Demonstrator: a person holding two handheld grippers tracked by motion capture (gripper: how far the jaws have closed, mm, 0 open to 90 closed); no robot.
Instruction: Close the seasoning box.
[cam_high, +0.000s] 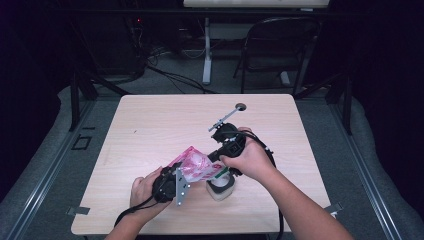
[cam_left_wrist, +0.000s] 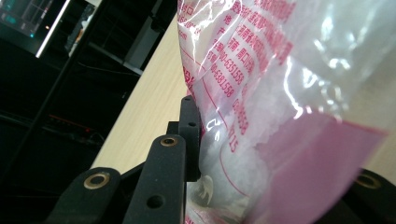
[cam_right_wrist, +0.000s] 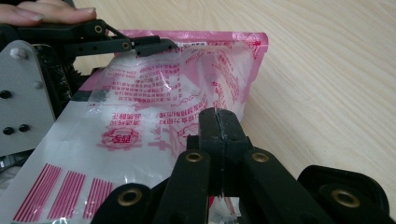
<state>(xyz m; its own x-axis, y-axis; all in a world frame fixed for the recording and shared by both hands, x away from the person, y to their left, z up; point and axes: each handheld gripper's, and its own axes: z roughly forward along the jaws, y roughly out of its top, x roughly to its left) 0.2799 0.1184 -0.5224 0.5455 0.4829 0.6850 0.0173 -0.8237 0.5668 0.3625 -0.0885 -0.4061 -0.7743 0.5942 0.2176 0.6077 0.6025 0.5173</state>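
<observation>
High view: both grippers grip one pink-printed plastic bag (cam_high: 196, 166) above a small jar (cam_high: 220, 187). Left gripper (cam_left_wrist: 196, 140) jaws clamp its edge. Right gripper (cam_right_wrist: 218, 122) jaws pinched tight on it.

Room light: you work under overhead light on the pale wooden table (cam_high: 150, 130); the surroundings fall to near black.
Shadows: soft and short beside your hands.
Glare: white streaks on the clear pink-printed plastic bag (cam_left_wrist: 280, 93).
Focus: the left gripper view blurs the bag's near pink edge; the high view is soft and grainy.
</observation>
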